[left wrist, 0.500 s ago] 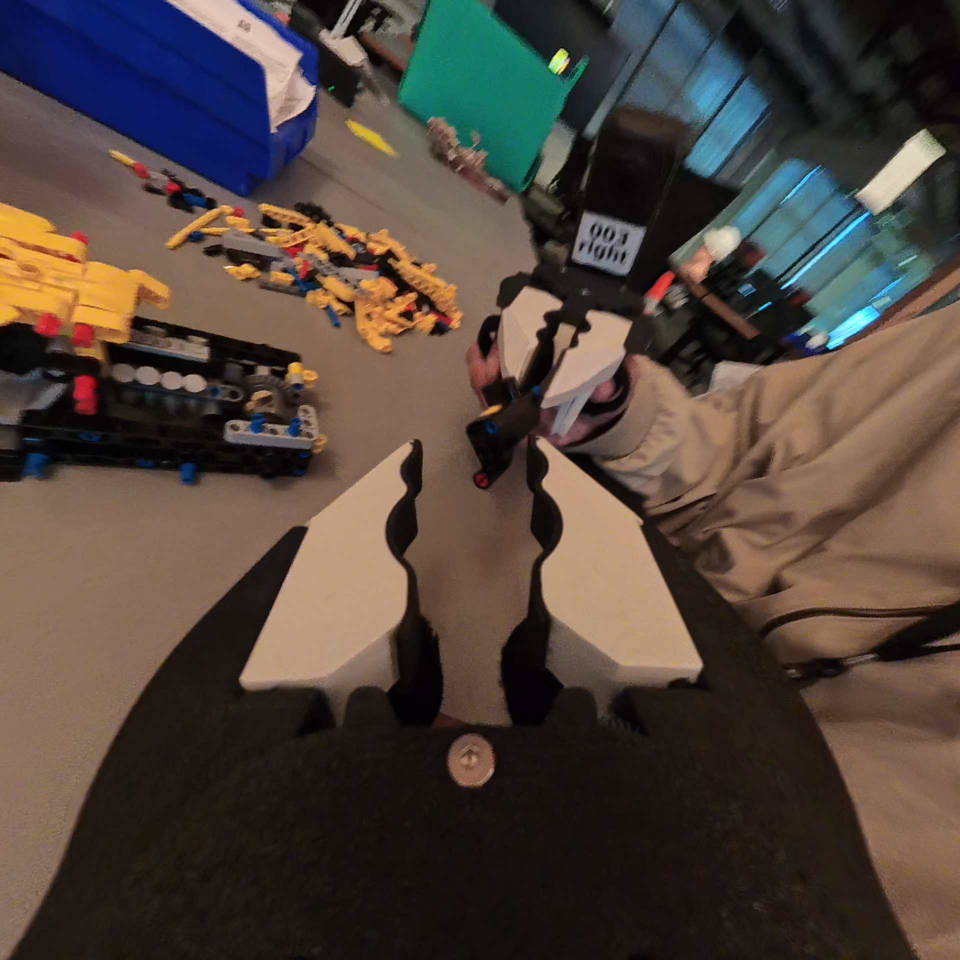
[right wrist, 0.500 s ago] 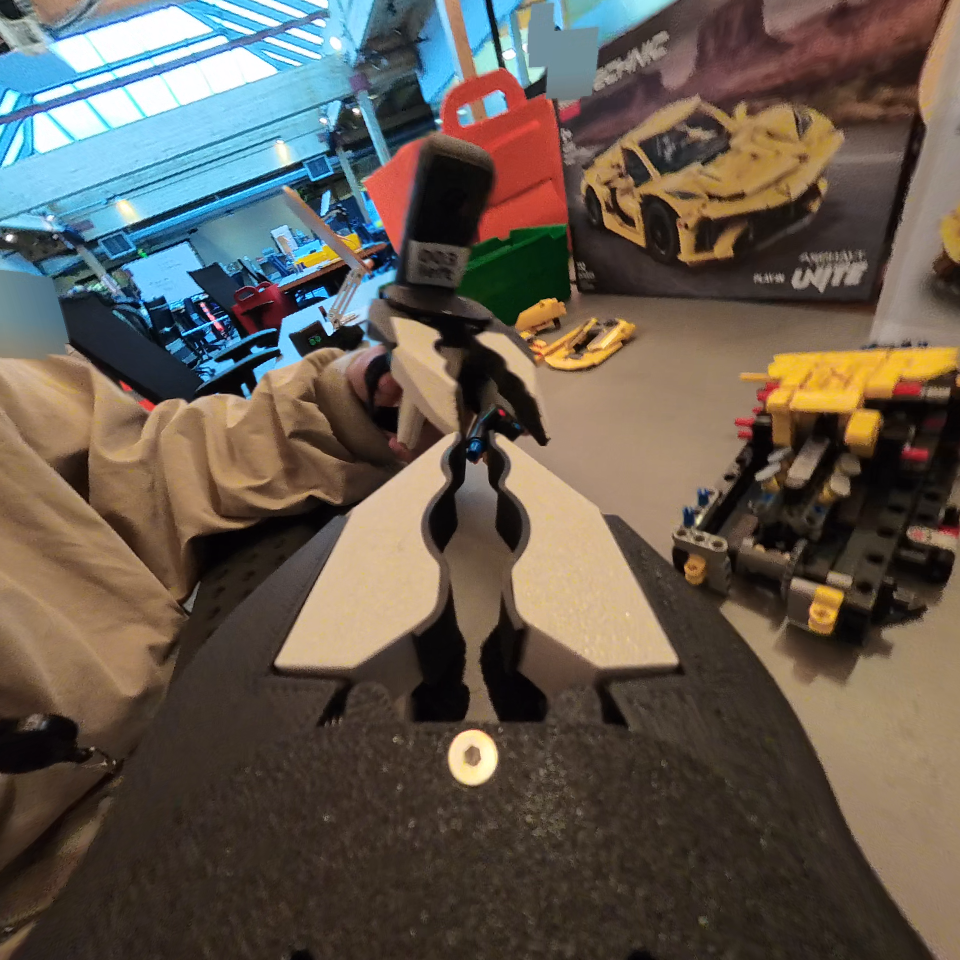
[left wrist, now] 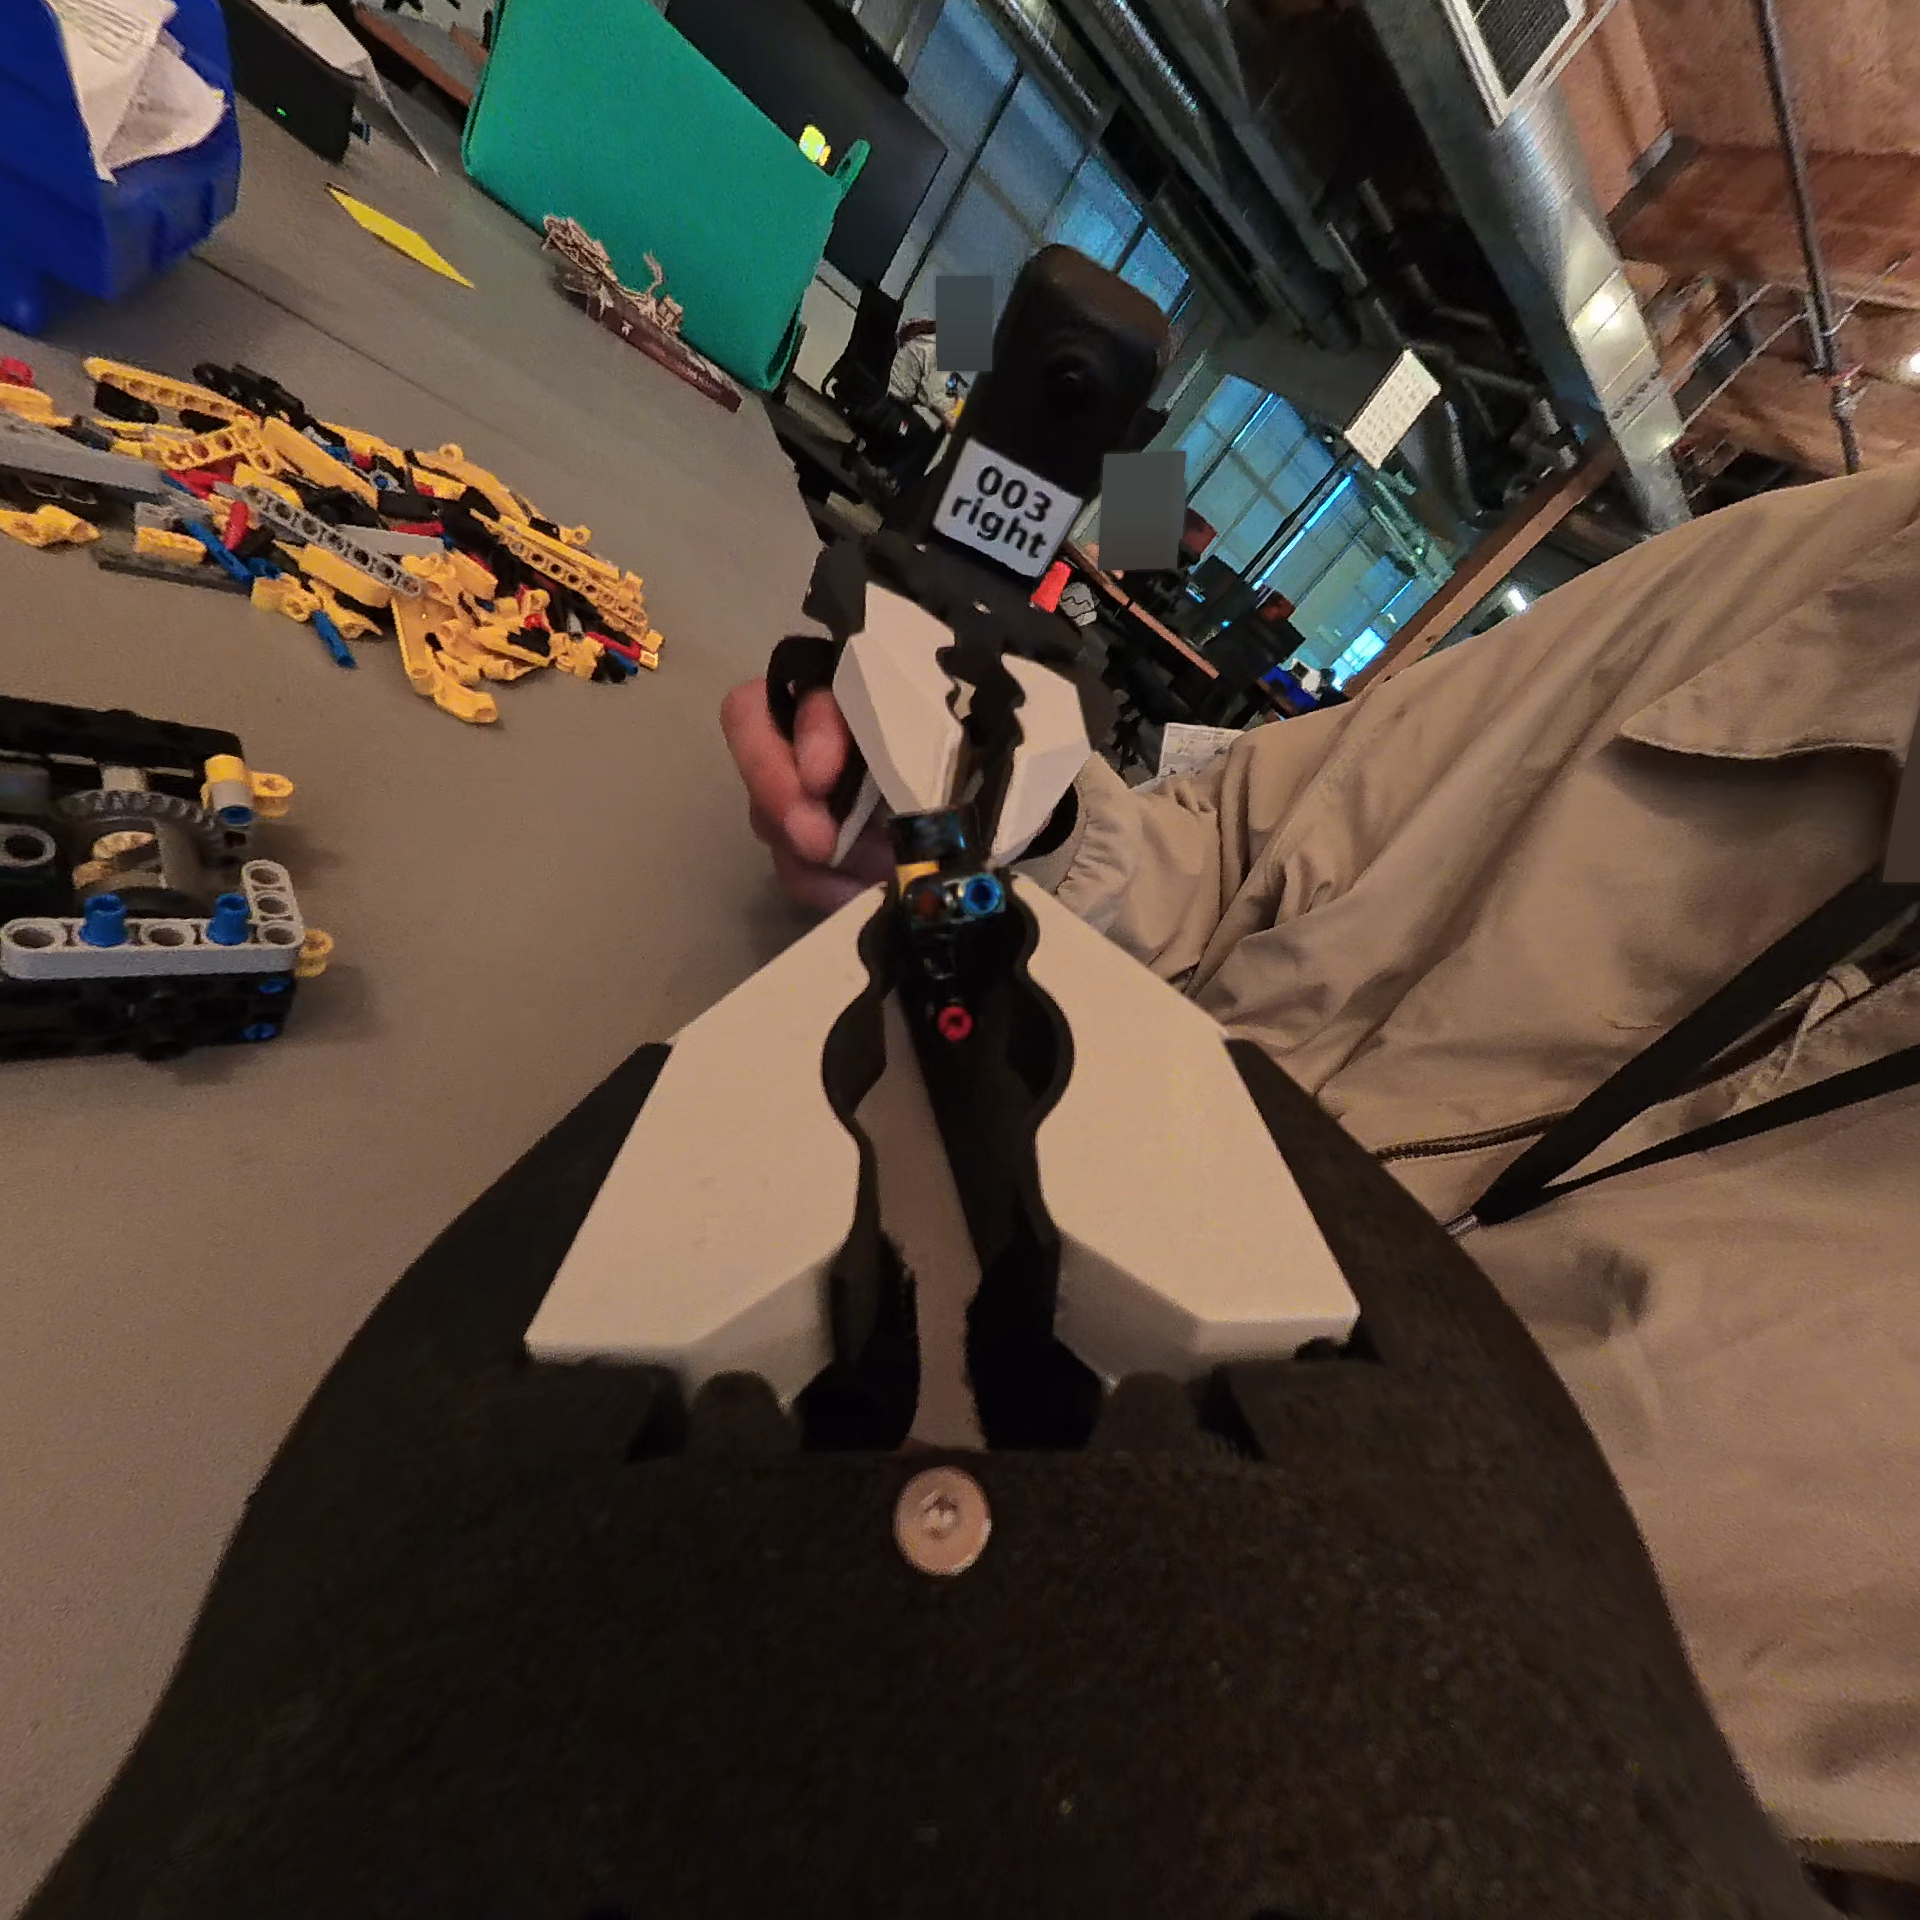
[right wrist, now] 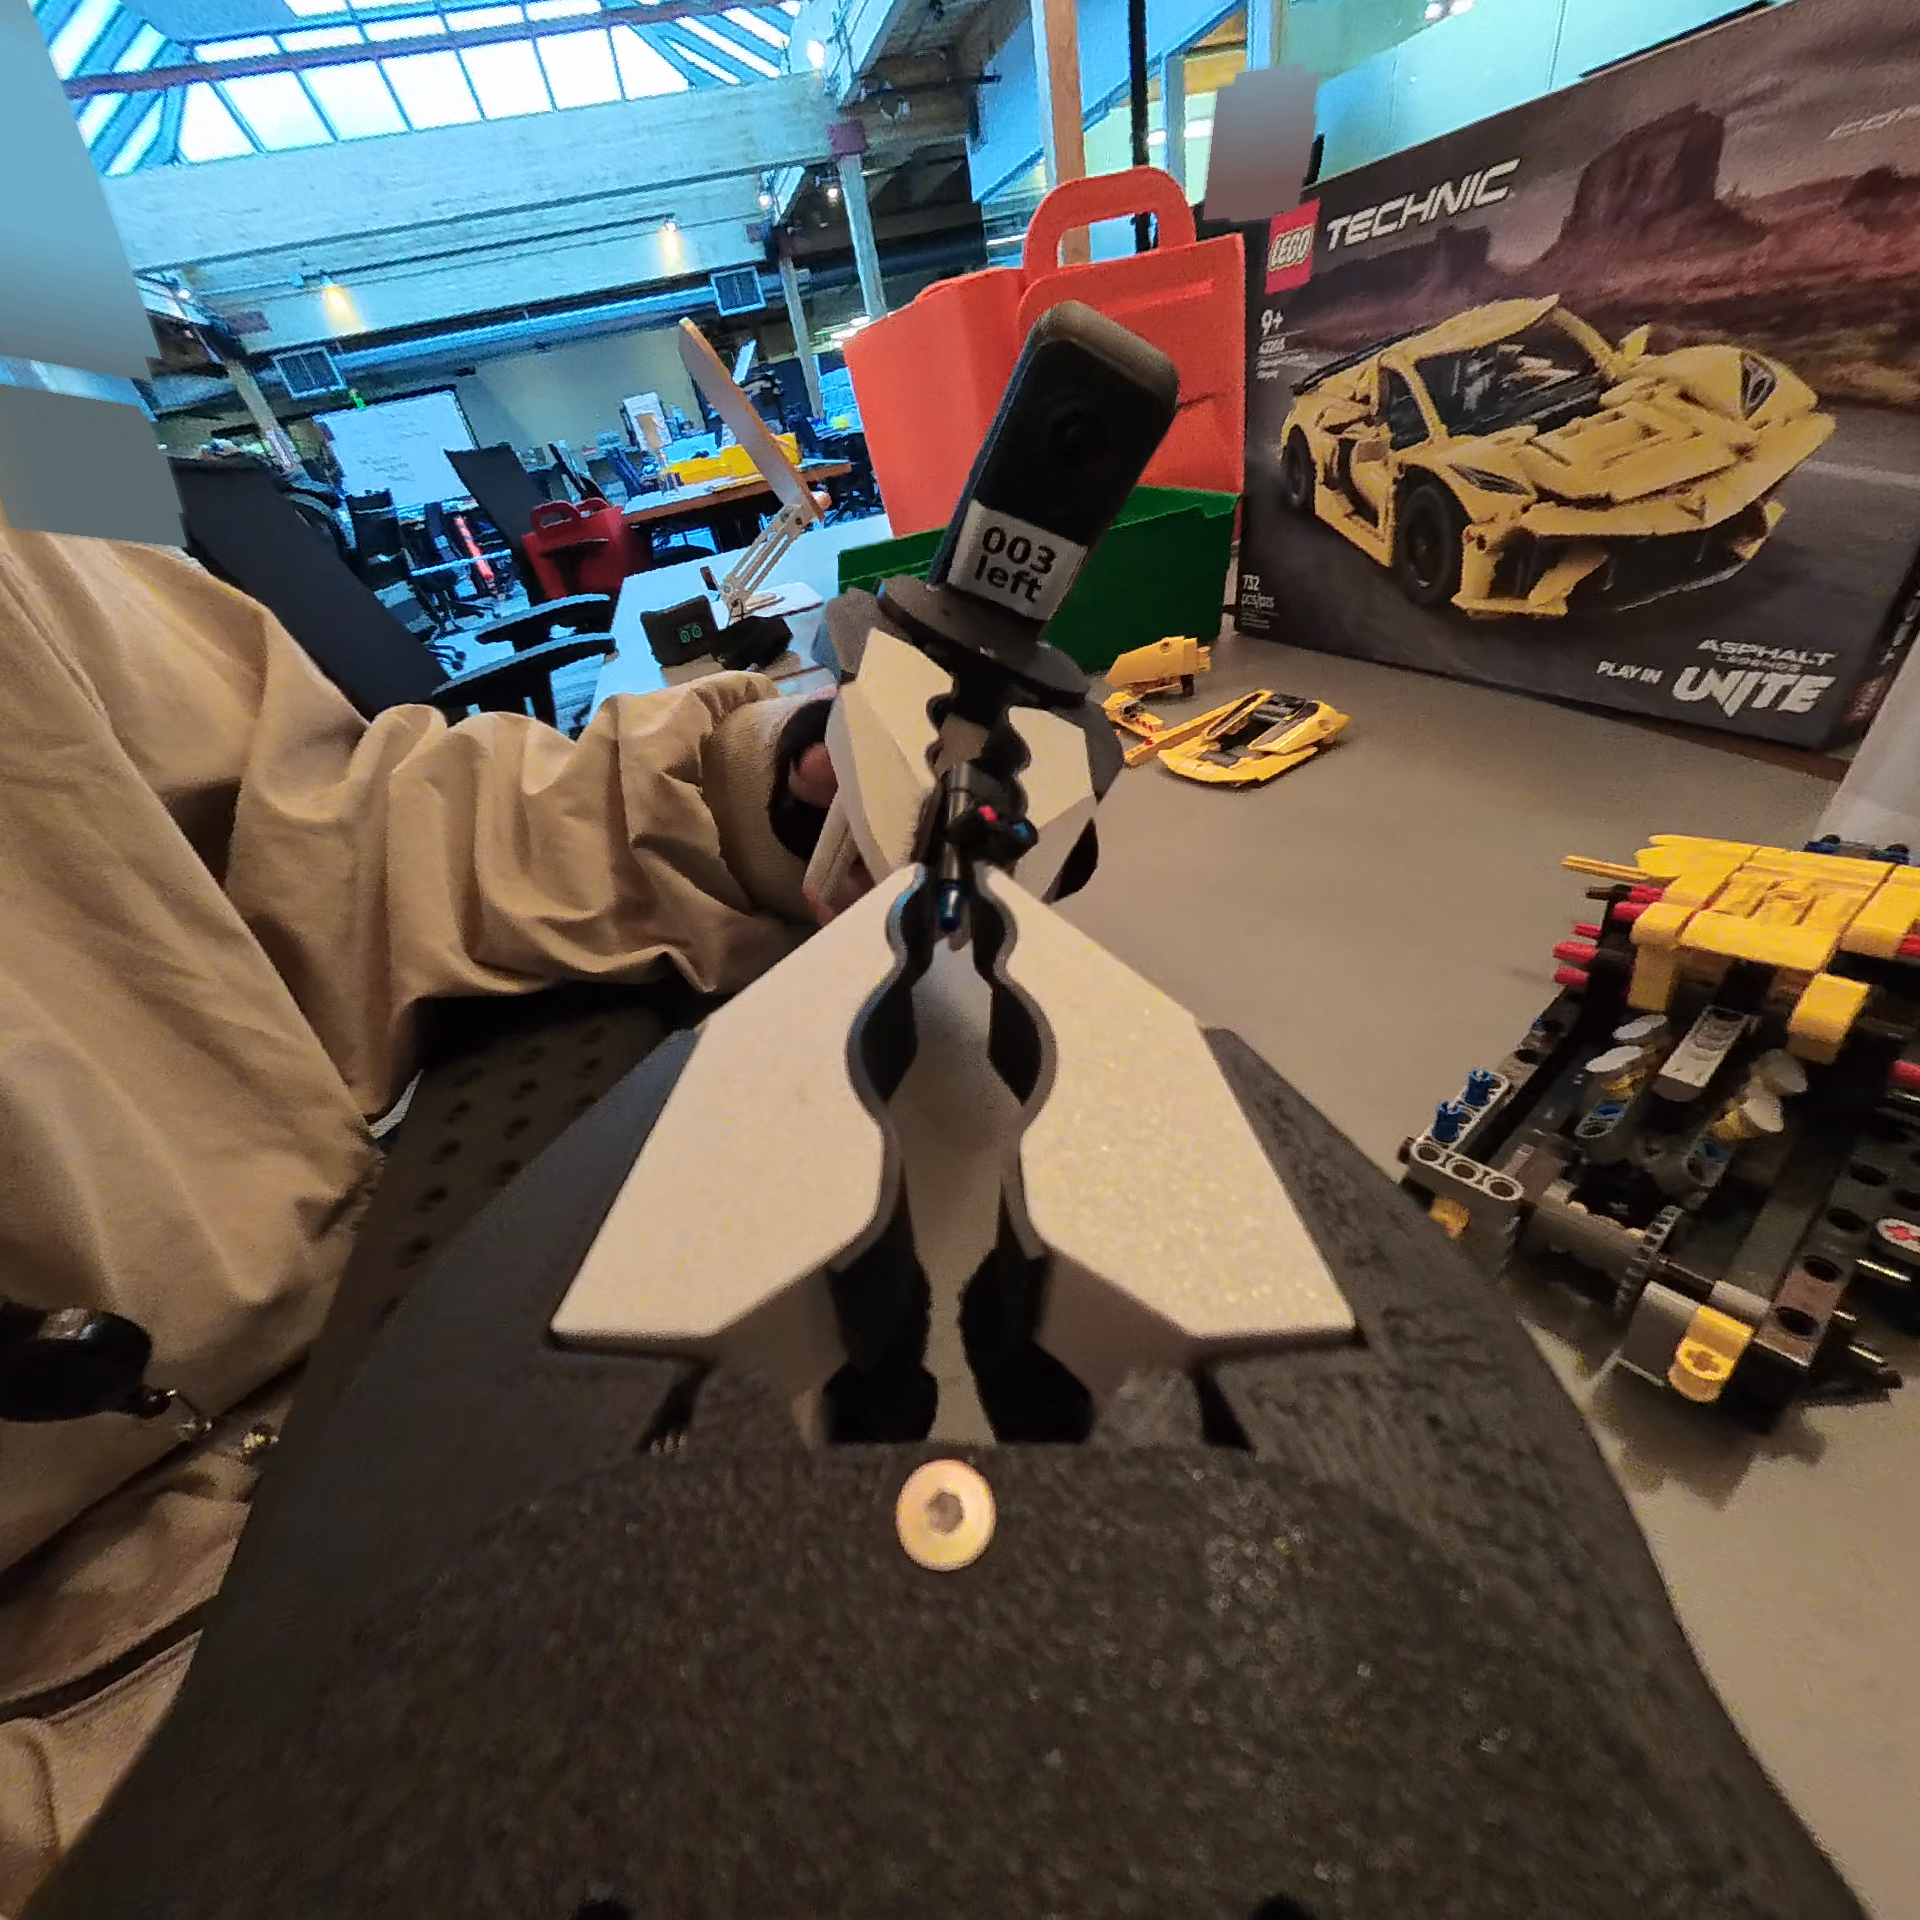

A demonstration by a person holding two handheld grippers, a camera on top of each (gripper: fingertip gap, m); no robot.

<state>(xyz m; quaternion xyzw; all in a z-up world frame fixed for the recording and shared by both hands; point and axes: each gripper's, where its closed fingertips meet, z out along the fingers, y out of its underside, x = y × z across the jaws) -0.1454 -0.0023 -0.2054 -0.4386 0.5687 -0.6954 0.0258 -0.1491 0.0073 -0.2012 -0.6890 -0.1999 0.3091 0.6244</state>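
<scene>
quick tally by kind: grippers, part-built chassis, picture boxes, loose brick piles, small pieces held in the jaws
grippers: 2, left gripper, right gripper
part-built chassis: 1
picture box: 1
loose brick pile: 1
small black assembly in both jaws: 1
total: 6

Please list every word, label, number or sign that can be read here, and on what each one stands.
I do not copy writing; these things bear it:
White label, camera above the right gripper: legible.
White tag, camera above the left gripper: legible.
Toy-car box: printed brand, numbers, legible.
Hanging white sign: too small.
Paper in the blue bin: blurred.
</scene>
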